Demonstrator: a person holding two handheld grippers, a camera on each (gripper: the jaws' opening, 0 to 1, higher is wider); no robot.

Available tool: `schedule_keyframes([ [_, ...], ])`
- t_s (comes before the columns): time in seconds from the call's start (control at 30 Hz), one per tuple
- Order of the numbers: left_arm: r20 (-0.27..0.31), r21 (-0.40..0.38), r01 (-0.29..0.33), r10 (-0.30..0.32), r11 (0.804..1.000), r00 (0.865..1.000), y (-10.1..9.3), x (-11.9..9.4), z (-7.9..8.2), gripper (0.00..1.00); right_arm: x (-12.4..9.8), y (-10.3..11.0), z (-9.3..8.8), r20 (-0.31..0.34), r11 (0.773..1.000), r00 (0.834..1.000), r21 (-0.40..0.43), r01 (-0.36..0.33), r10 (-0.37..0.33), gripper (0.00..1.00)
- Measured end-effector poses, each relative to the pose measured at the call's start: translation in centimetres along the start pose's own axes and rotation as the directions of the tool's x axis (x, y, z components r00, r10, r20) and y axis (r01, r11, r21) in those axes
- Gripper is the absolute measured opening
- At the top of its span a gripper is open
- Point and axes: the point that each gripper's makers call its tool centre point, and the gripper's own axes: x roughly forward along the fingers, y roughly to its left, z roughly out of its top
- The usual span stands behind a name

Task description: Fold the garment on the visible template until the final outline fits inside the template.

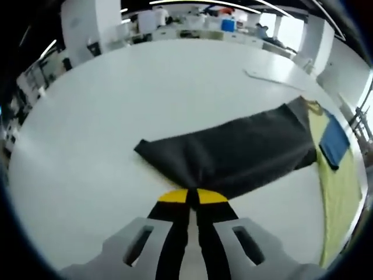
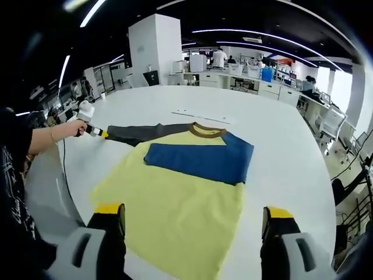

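Right gripper view shows the garment (image 2: 175, 204), a yellow shirt with a brown collar, lying flat on the white table (image 2: 280, 146). Its blue sleeve (image 2: 201, 160) is folded across the chest. Its dark grey sleeve (image 2: 137, 132) is stretched out straight to the side. The right gripper (image 2: 195, 224) hangs above the lower hem with its jaws wide apart, and nothing is between them; the yellow cloth lies below and between the two tips.

At the far end of the dark sleeve, the left gripper (image 2: 100, 133) is held in a person's hand (image 2: 76, 127). In the left gripper view, the left gripper (image 1: 193, 196) has its yellow-tipped jaws pressed together on the edge of the dark grey sleeve (image 1: 233, 151), near the cuff. The sleeve runs away from the jaws toward the yellow body (image 1: 341, 186) and the blue sleeve (image 1: 335, 140).

Beyond the collar, a thin white strip (image 2: 201, 115) lies on the table. Desks and a white pillar (image 2: 152, 49) stand in the background.
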Motion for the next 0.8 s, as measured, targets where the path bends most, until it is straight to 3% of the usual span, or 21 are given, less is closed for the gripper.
schedule_keyframes([
  [0.4, 0.007, 0.022, -0.008, 0.008, 1.0, 1.0, -0.8, -0.8, 0.9, 0.01, -0.1, 0.0, -0.2, 0.001, 1.0, 1.0, -0.001, -0.006, 0.006, 0.99],
  [0.8, 0.06, 0.104, 0.044, -0.05, 0.994, 0.997, -3.9, -2.1, 3.8, 0.0, 0.1, 0.1, 0.0, 0.008, 1.0, 1.0, -0.017, -0.026, 0.026, 0.99],
])
